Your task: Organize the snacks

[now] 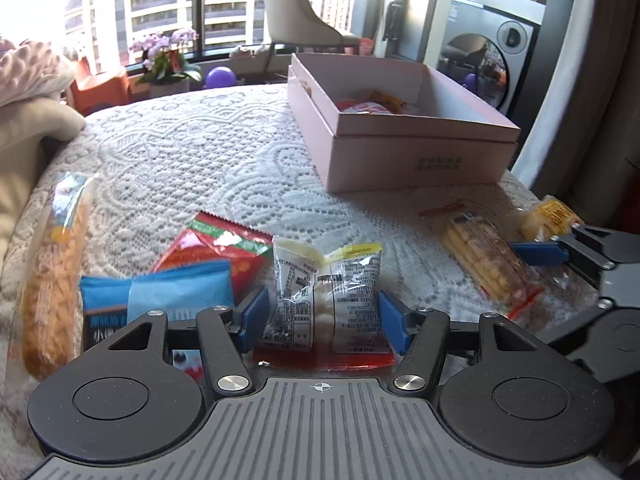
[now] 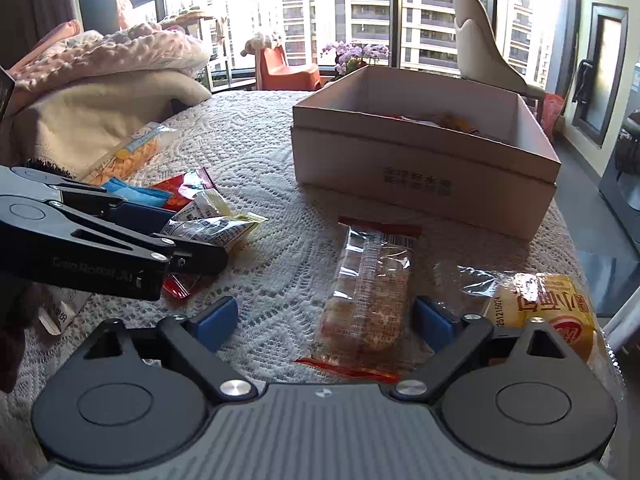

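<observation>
A pink box (image 1: 416, 156) (image 2: 424, 184) stands at the back of the lace-covered table with a few snacks inside. My left gripper (image 1: 322, 316) is open, its blue pads on either side of a clear printed snack pack (image 1: 328, 300) (image 2: 208, 226), not squeezing it. My right gripper (image 2: 324, 320) is open around the near end of a clear cracker pack with red ends (image 2: 368, 300) (image 1: 486, 264), which lies against the right pad. A yellow bread pack (image 2: 560, 312) (image 1: 548, 216) lies to the right.
A red snack bag (image 1: 216, 248), a blue pack (image 1: 168, 292) and a long orange snack bag (image 1: 56, 276) (image 2: 128, 154) lie left of the left gripper. Blankets (image 2: 100, 80) pile up at the table's left. A chair (image 1: 292, 12) and windows stand beyond.
</observation>
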Action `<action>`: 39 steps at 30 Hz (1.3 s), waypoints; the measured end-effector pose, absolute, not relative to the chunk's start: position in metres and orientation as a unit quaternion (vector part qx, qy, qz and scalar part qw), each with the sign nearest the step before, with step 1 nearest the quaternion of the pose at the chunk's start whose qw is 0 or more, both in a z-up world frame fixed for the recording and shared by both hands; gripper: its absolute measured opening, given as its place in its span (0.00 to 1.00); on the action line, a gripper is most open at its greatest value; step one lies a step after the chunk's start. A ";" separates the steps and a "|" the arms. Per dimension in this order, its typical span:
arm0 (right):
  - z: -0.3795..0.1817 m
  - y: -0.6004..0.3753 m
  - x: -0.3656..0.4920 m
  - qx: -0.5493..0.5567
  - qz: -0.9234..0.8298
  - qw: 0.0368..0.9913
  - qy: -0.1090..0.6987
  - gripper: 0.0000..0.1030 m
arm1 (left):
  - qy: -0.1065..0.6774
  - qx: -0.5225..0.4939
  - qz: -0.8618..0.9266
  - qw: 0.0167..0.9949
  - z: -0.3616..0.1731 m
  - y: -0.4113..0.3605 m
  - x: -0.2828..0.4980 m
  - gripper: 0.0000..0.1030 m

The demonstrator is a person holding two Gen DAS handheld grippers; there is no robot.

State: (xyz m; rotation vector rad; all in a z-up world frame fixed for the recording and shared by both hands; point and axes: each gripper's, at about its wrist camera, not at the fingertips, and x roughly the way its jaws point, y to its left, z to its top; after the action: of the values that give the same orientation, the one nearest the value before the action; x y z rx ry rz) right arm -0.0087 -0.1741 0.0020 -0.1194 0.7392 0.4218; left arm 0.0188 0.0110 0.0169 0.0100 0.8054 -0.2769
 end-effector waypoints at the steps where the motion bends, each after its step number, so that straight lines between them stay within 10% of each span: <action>1: 0.001 -0.172 -0.009 -0.064 0.207 0.907 0.360 0.96 | 0.390 -0.002 -0.130 0.911 0.017 0.014 0.014 0.61; 24: 0.079 -0.243 -0.012 -0.067 0.136 0.926 0.346 0.86 | 0.385 -0.051 -0.114 0.915 0.018 0.015 -0.017 0.56; 39: 0.036 -0.269 -0.006 0.040 0.115 0.899 0.420 0.85 | 0.382 -0.062 -0.141 0.911 0.016 0.010 -0.023 0.56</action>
State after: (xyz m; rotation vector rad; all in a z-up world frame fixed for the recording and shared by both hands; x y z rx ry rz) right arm -0.0056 -0.2690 0.0356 0.0827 0.8693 0.2372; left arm -0.0234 0.0105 0.0158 -0.1283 0.7878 -0.2909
